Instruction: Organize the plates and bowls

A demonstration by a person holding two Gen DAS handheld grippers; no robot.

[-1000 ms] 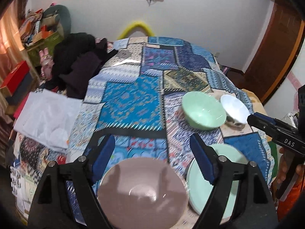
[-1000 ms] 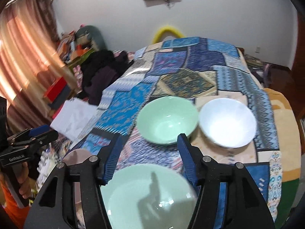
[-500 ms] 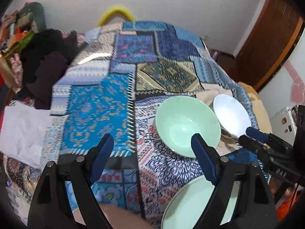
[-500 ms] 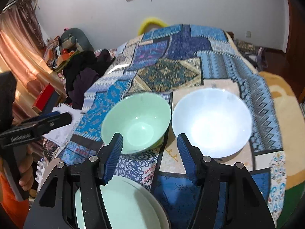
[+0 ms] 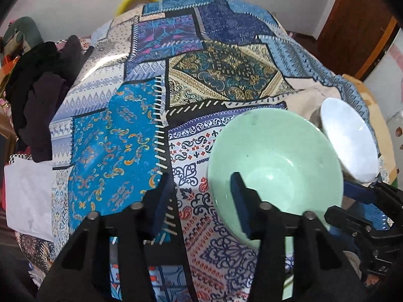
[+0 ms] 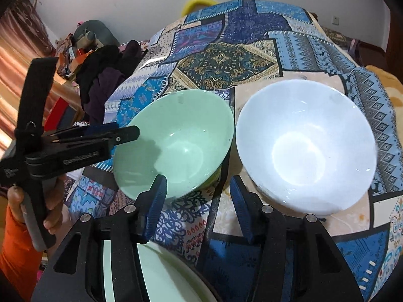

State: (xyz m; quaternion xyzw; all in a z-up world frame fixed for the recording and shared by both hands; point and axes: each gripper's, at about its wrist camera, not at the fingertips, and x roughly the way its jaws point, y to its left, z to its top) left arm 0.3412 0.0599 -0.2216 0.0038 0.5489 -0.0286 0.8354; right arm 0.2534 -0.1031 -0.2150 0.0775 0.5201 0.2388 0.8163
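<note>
Left gripper (image 5: 199, 198) fingers closing astride green bowl (image 5: 274, 166) rim, not yet clamped, right gripper (image 6: 197, 201) fingers narrowing, empty

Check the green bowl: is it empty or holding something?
Empty. The green bowl stands upright on the patchwork cloth; its bare glazed inside shows to the bottom in both wrist views.

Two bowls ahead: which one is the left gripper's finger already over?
The mint-green bowl. One finger of the left gripper, whose jaws have just been closing, sits over its near rim, the other outside on the cloth. The white bowl beside it has no finger over it.
</note>
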